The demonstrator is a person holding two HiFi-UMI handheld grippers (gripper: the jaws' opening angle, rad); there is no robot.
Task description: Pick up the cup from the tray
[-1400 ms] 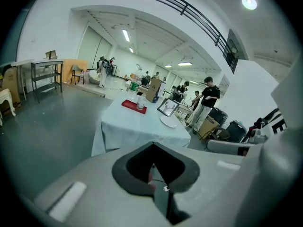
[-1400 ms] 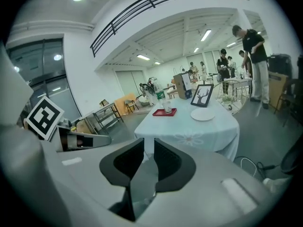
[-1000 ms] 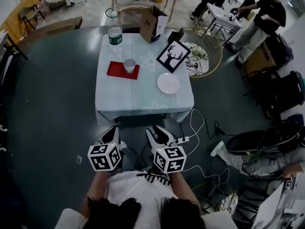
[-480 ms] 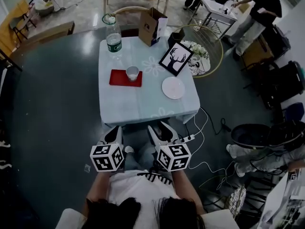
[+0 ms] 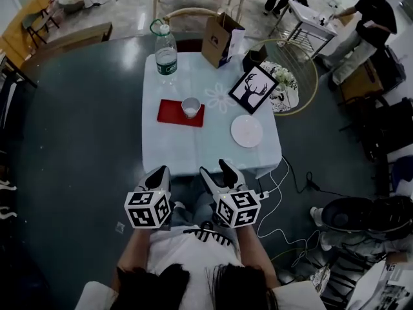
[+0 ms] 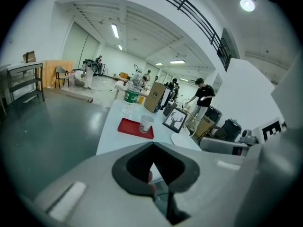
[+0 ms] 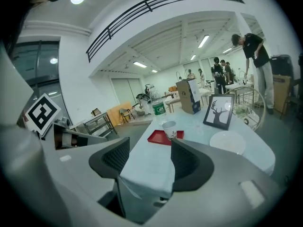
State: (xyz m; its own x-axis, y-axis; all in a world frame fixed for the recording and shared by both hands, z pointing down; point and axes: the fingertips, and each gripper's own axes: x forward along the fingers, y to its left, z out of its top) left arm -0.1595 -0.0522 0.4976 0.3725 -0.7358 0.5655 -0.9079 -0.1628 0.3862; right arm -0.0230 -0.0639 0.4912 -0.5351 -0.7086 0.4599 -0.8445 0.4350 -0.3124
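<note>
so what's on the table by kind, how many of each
water bottle: 1
paper bag: 1
red tray: 1
paper cup: 1
framed deer picture: 1
white plate: 1
small dark box: 1
total: 7

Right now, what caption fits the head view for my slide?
Left gripper and right gripper hover before the table; the cup stands on a red tray.

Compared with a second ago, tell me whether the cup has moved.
No. The cup still sits at the tray's right end; only the view shifted.
</note>
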